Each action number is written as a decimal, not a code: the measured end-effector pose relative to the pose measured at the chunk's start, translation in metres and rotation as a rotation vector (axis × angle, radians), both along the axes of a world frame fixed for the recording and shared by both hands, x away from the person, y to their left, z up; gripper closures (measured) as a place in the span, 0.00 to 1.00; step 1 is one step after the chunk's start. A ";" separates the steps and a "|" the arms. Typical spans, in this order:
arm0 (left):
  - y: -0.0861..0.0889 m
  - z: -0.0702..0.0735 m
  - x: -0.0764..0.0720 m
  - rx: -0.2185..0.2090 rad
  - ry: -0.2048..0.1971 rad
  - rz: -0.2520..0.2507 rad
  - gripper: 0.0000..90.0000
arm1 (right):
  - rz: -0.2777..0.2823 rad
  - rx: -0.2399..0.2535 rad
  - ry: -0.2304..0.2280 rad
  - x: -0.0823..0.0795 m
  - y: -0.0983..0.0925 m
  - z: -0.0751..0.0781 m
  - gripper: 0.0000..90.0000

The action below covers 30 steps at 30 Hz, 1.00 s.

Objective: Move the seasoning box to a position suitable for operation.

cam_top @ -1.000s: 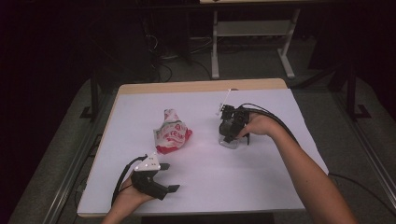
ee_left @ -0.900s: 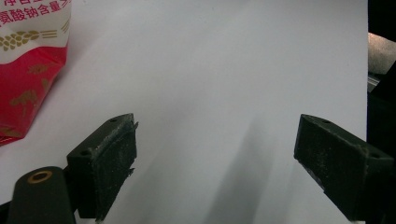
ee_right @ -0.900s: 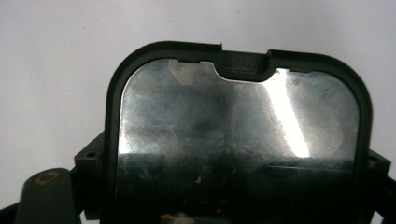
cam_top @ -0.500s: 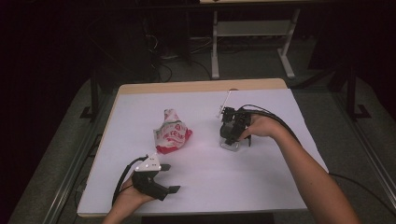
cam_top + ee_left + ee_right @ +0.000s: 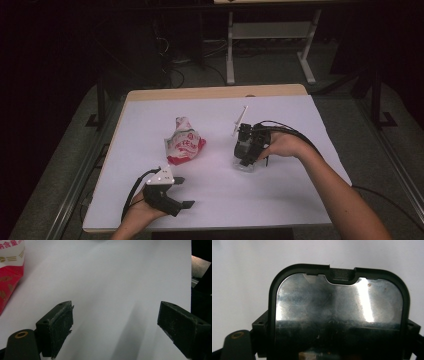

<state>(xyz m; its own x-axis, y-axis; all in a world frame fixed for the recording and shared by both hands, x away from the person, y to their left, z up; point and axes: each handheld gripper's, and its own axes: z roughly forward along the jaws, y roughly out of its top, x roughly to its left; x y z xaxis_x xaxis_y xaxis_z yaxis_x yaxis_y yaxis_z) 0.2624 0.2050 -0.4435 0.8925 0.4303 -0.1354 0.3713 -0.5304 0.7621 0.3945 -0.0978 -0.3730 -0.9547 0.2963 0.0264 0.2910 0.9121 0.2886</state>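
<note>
Black-rimmed, shiny rectangular lid (image 5: pixel 339 312) clamped in right gripper (image 5: pixel 248 150), left gripper (image 5: pixel 175 192) wide open, empty; next, carrying toward red-white snack bag (image 5: pixel 183 146).

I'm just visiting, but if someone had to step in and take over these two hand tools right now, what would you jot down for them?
Right gripper: jaws closed on the sides of a black-rimmed container with a shiny inside, held low over the white table, right of centre.
Left gripper: open, holding nothing, at the near left edge.
Red-and-white snack bag: lying mid-table, untouched by either gripper.
Done: container picked up.
Left: probably bringing the container and bag together; the bag has yet to be grasped.
</note>
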 end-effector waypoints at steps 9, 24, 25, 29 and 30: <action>-0.005 0.000 -0.002 0.004 0.000 -0.016 0.14 | 0.061 0.020 0.000 -0.025 0.004 0.004 0.17; -0.008 0.000 -0.002 0.007 -0.001 -0.021 0.14 | 0.161 -0.007 0.009 -0.064 0.016 -0.005 0.17; -0.008 -0.001 -0.002 0.006 -0.001 -0.021 0.14 | 0.166 -0.010 0.007 -0.066 0.017 -0.006 0.17; -0.008 -0.001 -0.002 0.008 0.001 -0.022 0.14 | 0.172 -0.029 -0.002 -0.071 0.020 -0.010 0.17; -0.008 -0.002 -0.002 0.005 0.003 -0.021 0.14 | 0.173 -0.030 -0.003 -0.072 0.021 -0.010 0.17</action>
<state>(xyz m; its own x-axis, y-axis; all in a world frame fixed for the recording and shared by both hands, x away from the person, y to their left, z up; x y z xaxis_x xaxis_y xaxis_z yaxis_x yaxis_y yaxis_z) 0.2606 0.1975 -0.4453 0.9008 0.4124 -0.1363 0.3627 -0.5414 0.7585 0.3228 -0.0773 -0.3834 -0.9916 0.1279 0.0174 0.1280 0.9568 0.2610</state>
